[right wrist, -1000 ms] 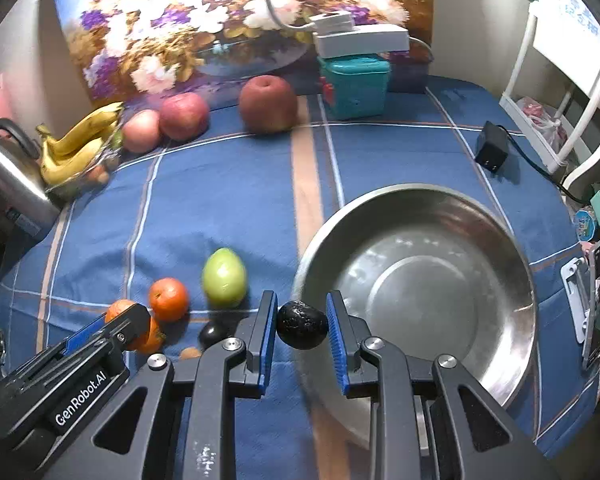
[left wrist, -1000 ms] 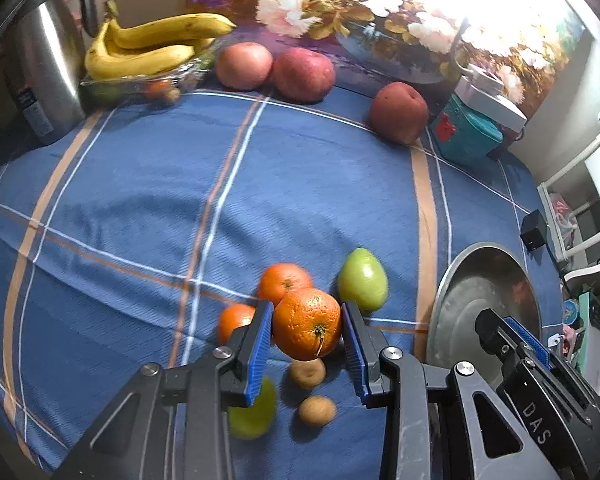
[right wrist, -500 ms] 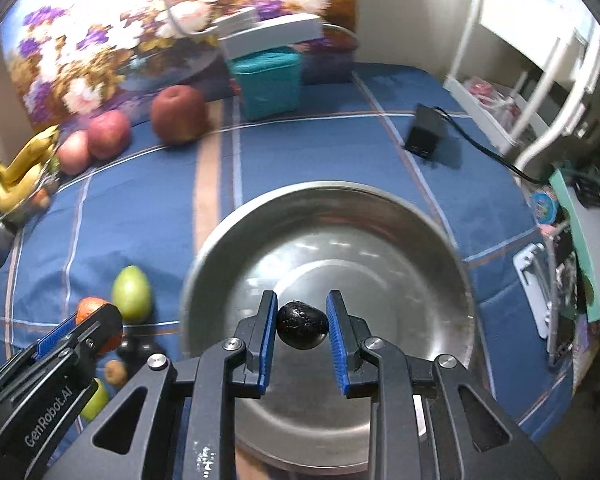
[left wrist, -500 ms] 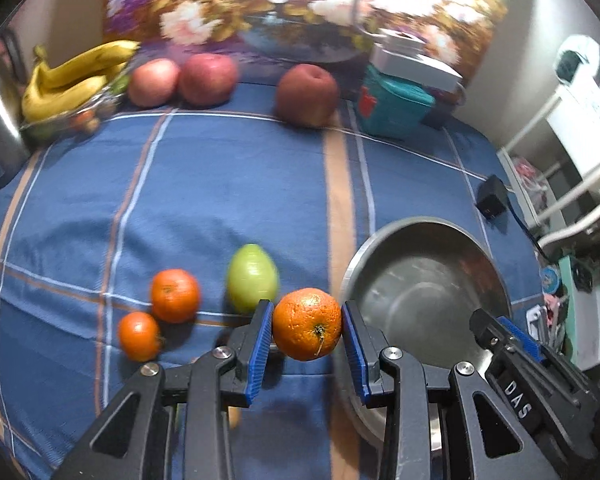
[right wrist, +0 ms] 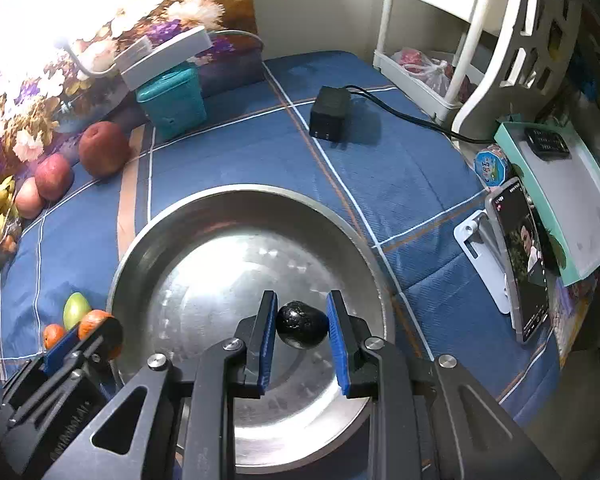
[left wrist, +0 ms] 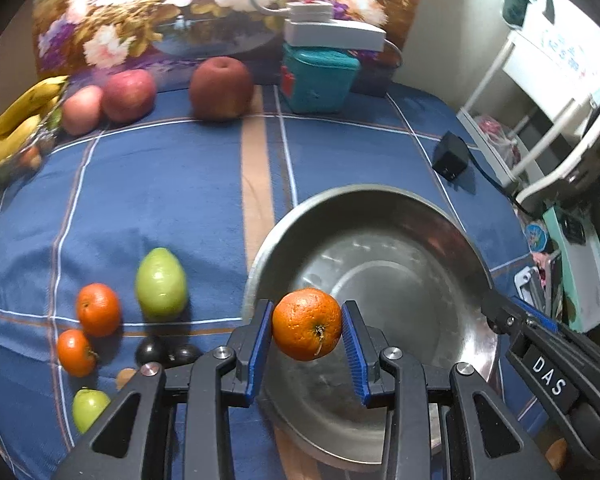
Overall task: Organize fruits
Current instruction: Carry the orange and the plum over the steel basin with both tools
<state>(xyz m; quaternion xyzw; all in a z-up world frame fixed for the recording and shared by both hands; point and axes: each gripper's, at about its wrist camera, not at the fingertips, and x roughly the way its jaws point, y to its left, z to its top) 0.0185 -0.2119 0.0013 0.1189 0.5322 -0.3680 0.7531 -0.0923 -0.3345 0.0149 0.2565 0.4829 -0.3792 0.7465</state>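
The big orange [left wrist: 307, 324] is squeezed between the blue pads of the left gripper [left wrist: 307, 330], up in the air over the near edge of the shiny metal bowl [left wrist: 380, 196]. The small dark fruit [right wrist: 301, 324] is pinched the same way in the right gripper [right wrist: 302, 328], over the inside of the bowl. On the blue checked cloth [left wrist: 172, 184] left of the bowl lie a green fruit [left wrist: 161, 284], two little oranges [left wrist: 98, 309], two small dark fruits [left wrist: 167, 353] and a small green fruit [left wrist: 89, 408]. Far back sit three red apples [left wrist: 220, 88] and bananas [left wrist: 18, 116].
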